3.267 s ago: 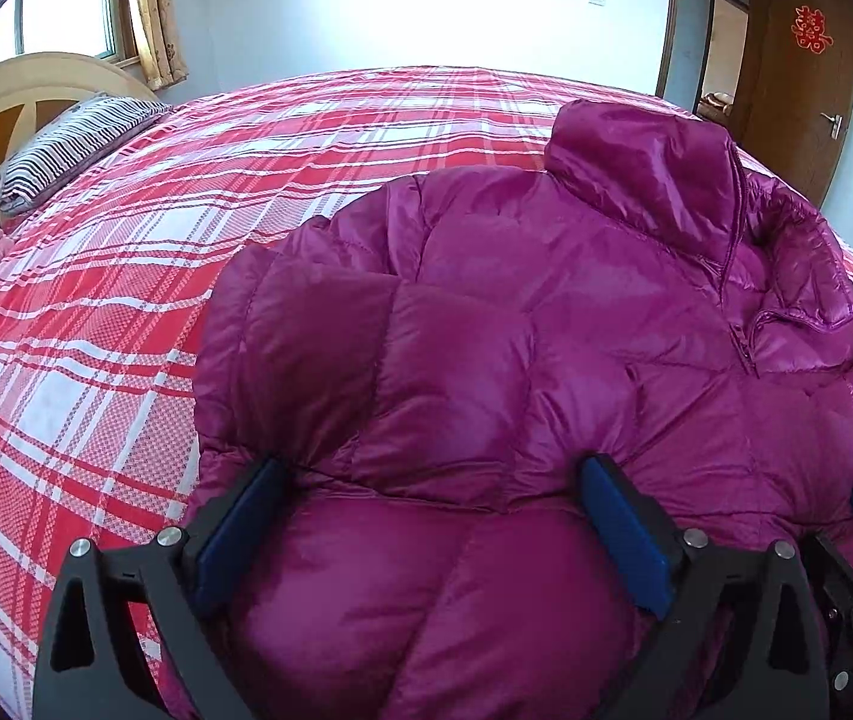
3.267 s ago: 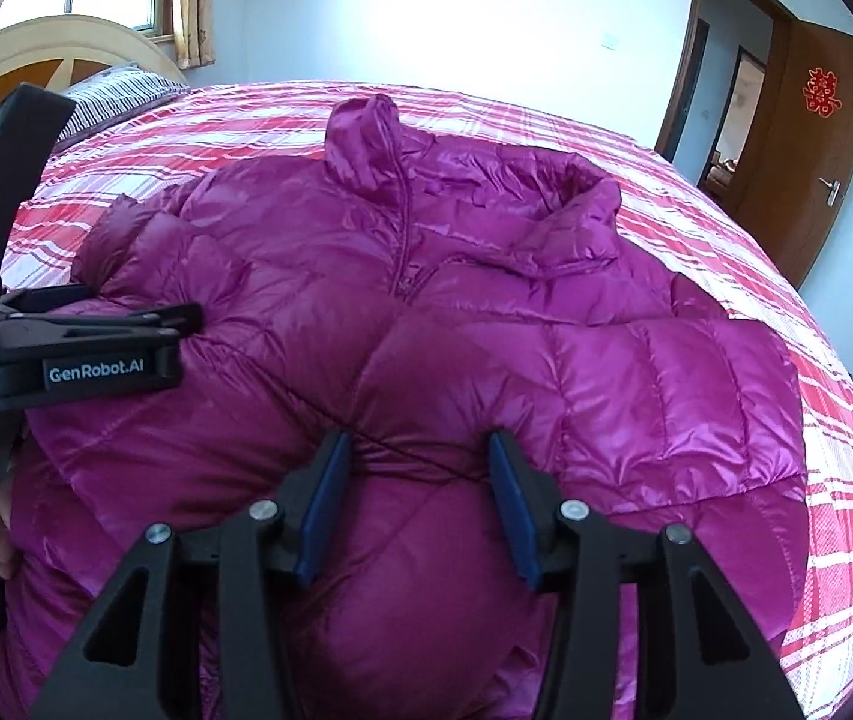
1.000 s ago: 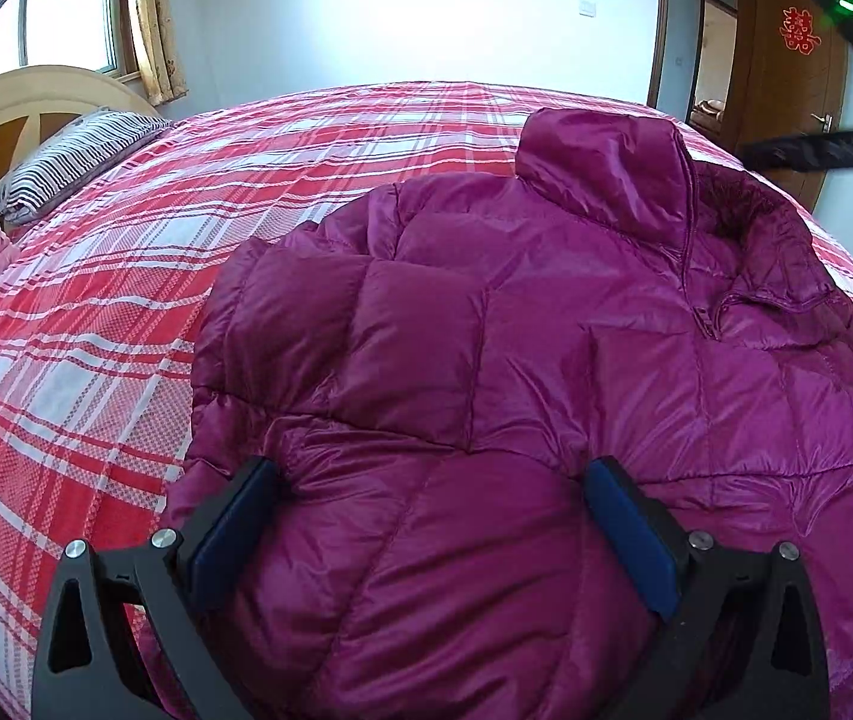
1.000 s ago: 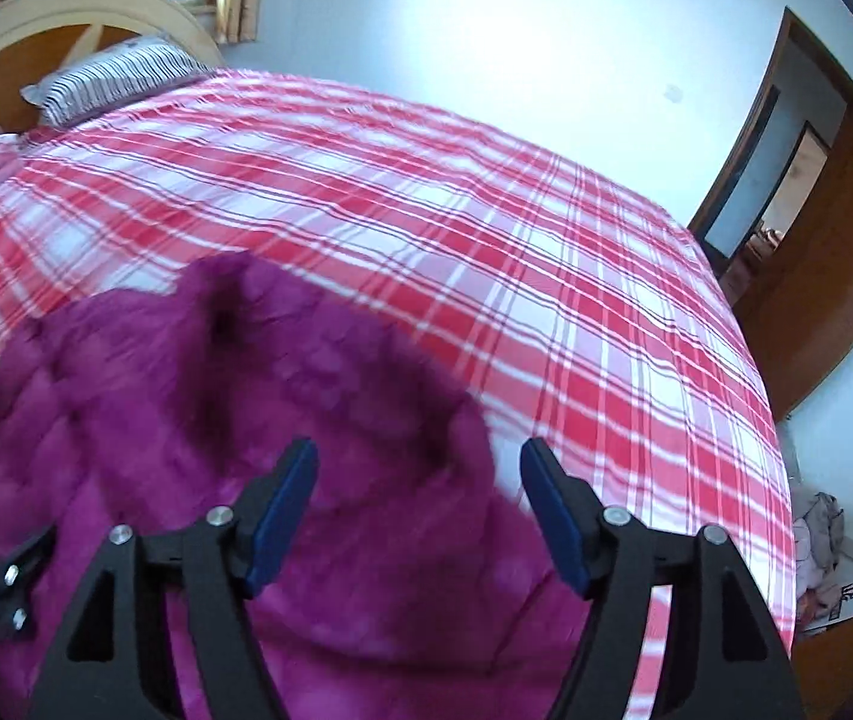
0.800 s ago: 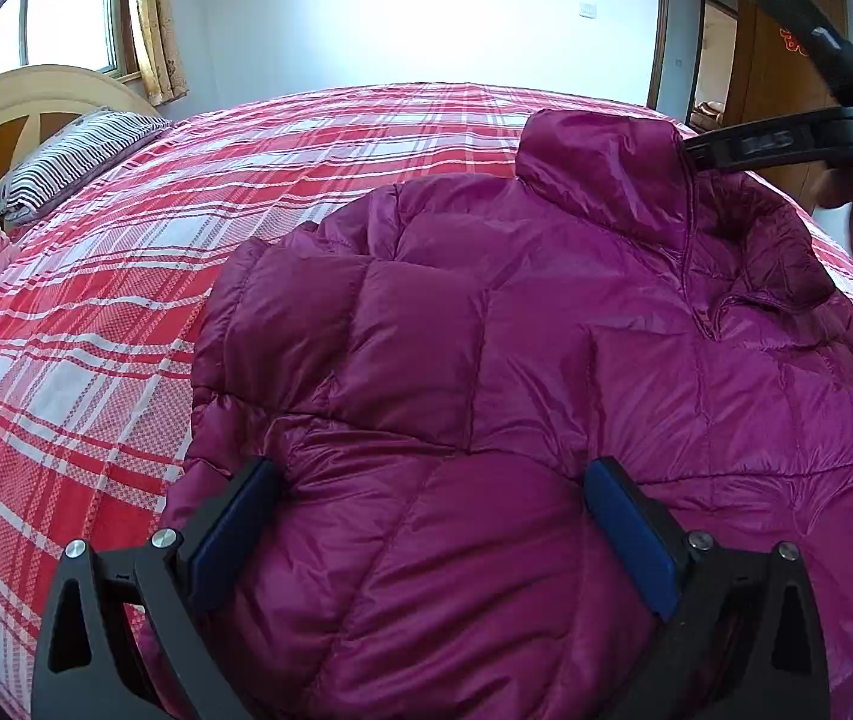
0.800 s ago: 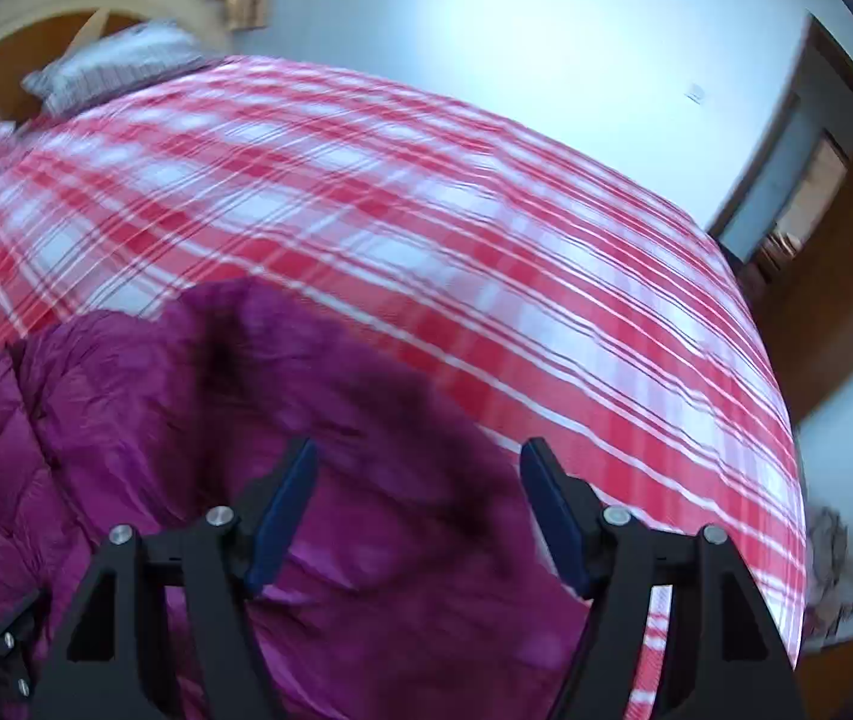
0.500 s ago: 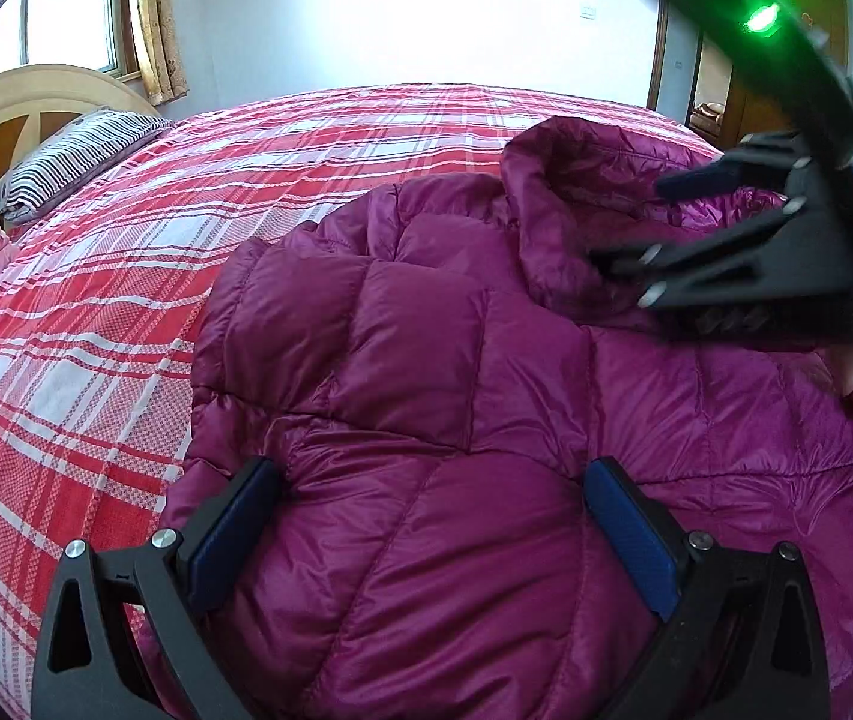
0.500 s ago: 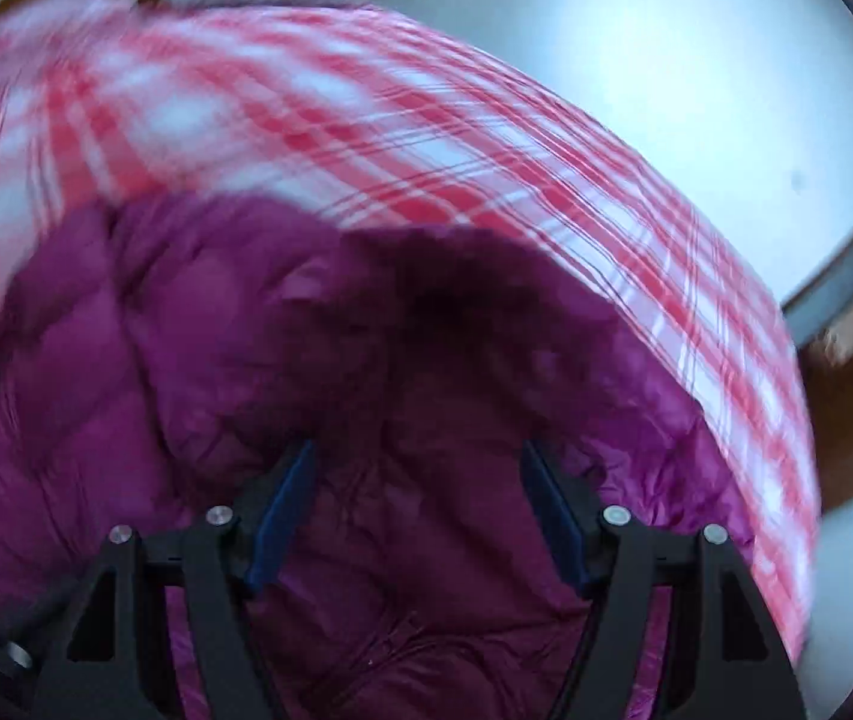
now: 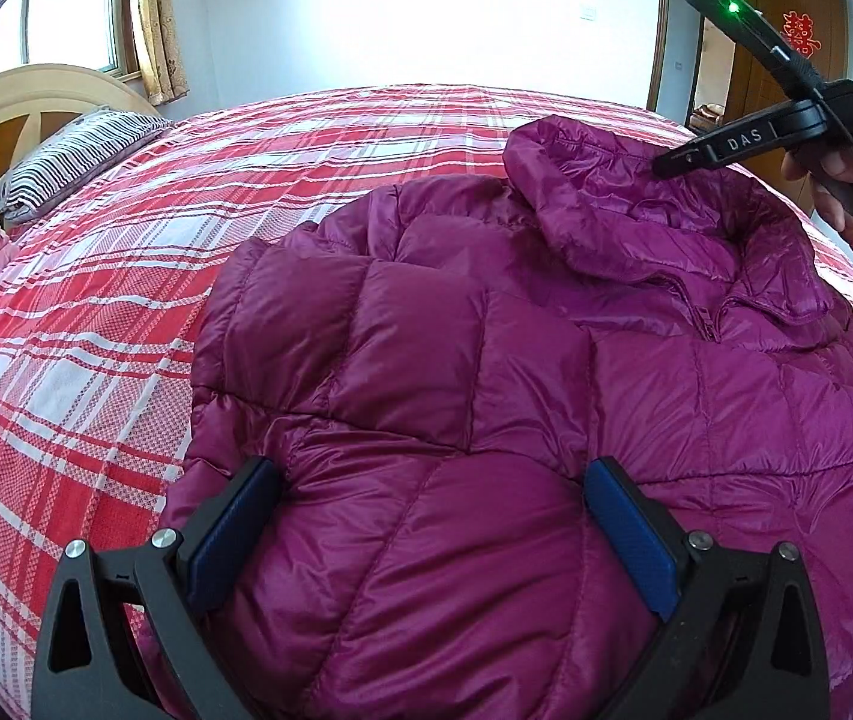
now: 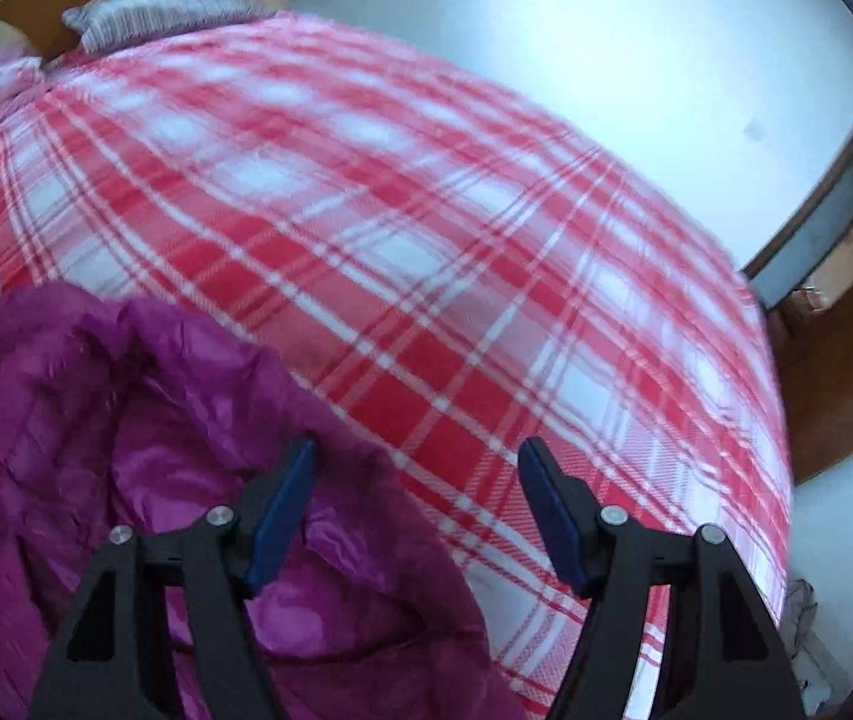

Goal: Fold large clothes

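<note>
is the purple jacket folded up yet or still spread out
Mostly spread out: the purple jacket lies front up across the plaid bedspread, collar and zipper showing. Its sleeves are out of sight, so cannot tell.

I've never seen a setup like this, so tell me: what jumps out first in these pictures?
A shiny magenta puffer jacket sprawls across a bed with a red and white plaid cover, filling most of the left view. Black tongs with blue pads sit open over its lower part, while a second pair, held in a hand, hangs open at the collar. A striped pillow lies by the headboard.
</note>
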`<state>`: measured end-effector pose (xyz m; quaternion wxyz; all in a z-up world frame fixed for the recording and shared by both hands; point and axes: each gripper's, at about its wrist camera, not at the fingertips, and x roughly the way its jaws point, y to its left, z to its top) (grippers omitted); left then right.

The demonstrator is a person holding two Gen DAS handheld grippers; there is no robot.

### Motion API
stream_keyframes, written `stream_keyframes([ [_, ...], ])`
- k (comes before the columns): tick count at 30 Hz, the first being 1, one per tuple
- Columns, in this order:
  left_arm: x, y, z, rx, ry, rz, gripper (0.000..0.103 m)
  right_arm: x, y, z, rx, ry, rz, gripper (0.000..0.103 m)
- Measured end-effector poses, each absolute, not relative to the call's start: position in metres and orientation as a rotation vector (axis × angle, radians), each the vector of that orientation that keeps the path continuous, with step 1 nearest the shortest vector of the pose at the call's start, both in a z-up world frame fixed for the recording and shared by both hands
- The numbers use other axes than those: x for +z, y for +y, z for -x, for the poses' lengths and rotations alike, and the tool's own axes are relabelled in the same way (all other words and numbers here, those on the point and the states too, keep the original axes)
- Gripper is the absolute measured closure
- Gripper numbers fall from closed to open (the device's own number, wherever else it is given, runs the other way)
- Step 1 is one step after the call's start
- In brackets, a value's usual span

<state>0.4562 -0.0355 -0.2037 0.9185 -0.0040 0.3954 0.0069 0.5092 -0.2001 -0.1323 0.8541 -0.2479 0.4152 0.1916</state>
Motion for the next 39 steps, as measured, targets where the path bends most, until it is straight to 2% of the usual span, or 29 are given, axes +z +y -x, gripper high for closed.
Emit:
stream_keyframes([
  [1, -0.204, -0.036, -0.456, 0.014, 0.813, 0.008, 0.001, -0.134, -0.201, -0.509, 0.444, 0.897, 0.509, 0.038],
  [4, -0.204, -0.035, -0.456, 0.014, 0.813, 0.008, 0.001, -0.139, -0.196, -0.497, 0.496, 0.891, 0.581, 0.06],
  [6, -0.204, -0.035, -0.456, 0.014, 0.812, 0.008, 0.001, -0.145, -0.191, -0.487, 0.509, 0.894, 0.637, 0.083],
  [9, -0.204, -0.035, -0.456, 0.013, 0.812, 0.008, 0.001, -0.142, -0.195, -0.47, 0.519, 0.849, 0.644, 0.09],
  [16, -0.204, -0.035, -0.456, 0.013, 0.812, 0.008, 0.001, -0.136, -0.19, -0.425, 0.501, 0.72, 0.709, 0.092],
  [22, -0.198, -0.03, -0.456, -0.005, 0.817, 0.04, 0.001, -0.182, -0.188, -0.395, 0.421, 0.65, 0.811, 0.094],
  [24, -0.181, -0.02, -0.455, -0.017, 0.815, 0.099, 0.001, -0.198, -0.187, -0.391, 0.378, 0.612, 0.854, 0.095],
  [27, -0.133, -0.01, -0.463, -0.021, 0.702, 0.119, 0.001, -0.211, -0.188, -0.387, 0.343, 0.553, 0.868, 0.095],
  [30, -0.091, -0.014, -0.503, -0.033, 0.632, 0.12, 0.001, -0.216, -0.188, -0.391, 0.328, 0.537, 0.867, 0.095],
  [33, -0.071, -0.035, -0.551, -0.009, 0.588, 0.061, 0.001, -0.219, -0.187, -0.395, 0.33, 0.535, 0.875, 0.095],
  [35, -0.074, -0.051, -0.58, 0.004, 0.582, -0.008, 0.001, -0.219, -0.188, -0.397, 0.328, 0.531, 0.875, 0.095],
  [39, -0.126, -0.069, -0.624, 0.07, 0.745, -0.12, 0.001, -0.222, -0.192, -0.395, 0.322, 0.524, 0.877, 0.095],
])
